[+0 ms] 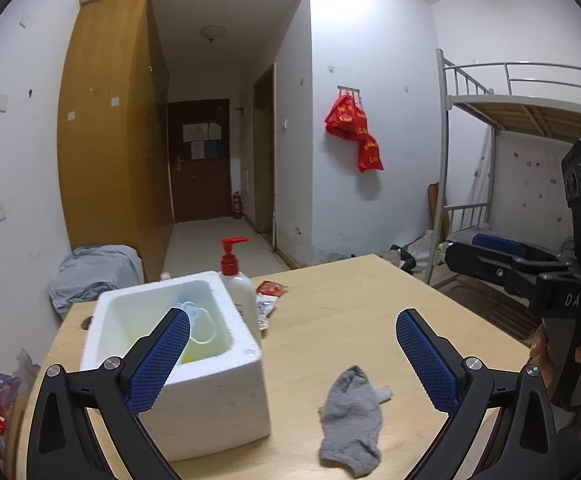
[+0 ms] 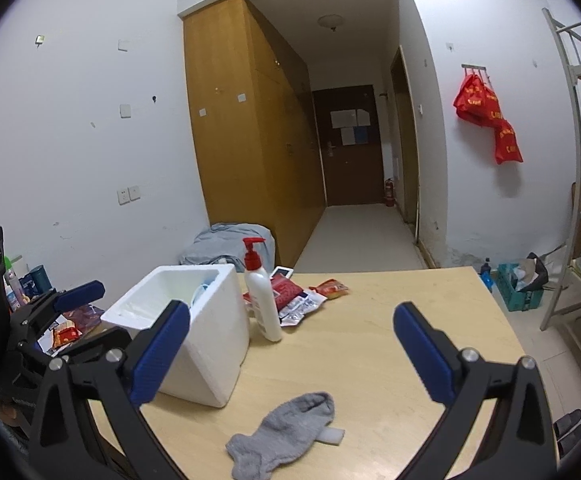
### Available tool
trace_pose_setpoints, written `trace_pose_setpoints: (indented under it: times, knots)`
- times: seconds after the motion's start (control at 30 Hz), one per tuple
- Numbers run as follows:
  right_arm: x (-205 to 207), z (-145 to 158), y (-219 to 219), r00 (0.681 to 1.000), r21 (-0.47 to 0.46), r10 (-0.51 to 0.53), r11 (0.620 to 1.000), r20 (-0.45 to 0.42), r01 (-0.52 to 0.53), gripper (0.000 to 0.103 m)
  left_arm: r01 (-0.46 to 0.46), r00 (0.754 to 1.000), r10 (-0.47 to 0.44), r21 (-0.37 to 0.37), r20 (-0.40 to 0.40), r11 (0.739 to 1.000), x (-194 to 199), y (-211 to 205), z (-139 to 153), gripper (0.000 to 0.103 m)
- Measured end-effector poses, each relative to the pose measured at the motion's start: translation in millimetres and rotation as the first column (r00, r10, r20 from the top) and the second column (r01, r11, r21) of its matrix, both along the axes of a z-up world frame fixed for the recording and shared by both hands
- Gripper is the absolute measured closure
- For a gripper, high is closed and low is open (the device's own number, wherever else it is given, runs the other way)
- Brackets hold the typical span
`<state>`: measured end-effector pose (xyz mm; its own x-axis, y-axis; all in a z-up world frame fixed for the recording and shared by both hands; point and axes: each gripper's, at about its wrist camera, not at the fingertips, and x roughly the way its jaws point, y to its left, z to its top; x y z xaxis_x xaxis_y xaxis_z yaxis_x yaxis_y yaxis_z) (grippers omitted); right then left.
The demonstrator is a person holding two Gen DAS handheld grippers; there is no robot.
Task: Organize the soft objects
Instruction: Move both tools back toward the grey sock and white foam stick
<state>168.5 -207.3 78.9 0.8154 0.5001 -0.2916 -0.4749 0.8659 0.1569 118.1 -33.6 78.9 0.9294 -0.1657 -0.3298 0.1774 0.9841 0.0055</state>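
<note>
A crumpled grey sock (image 1: 350,420) (image 2: 282,432) lies on the wooden table (image 1: 350,300) near its front, with a small white piece (image 2: 332,436) poking out beside it. Left of it stands a white foam box (image 1: 210,400) (image 2: 218,344) with a light face mask (image 1: 198,320) inside. My left gripper (image 1: 292,314) is open wide and holds nothing; the sock lies below and between its blue pads (image 1: 426,360). My right gripper (image 2: 290,308) is also open wide and holds nothing, above the sock. Each gripper shows at the edge of the other's view.
A white pump bottle with a red top (image 1: 238,284) (image 2: 262,300) stands behind the box, next to several snack packets (image 2: 302,300) and a phone (image 2: 282,272). A metal bunk bed (image 1: 510,112) is to the right, a wardrobe (image 2: 242,140) and a blue cloth heap (image 1: 94,272) behind.
</note>
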Motion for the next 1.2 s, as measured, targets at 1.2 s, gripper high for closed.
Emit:
trace_pose_setpoints:
  times: [1.2]
  knots:
    - [-43,-86,-35,0.999,-0.027,-0.028,0.999,-0.031,0.027,0.000,0.017,0.999,-0.022,-0.123,-0.038,0.992,-22,-22,-105,0.000]
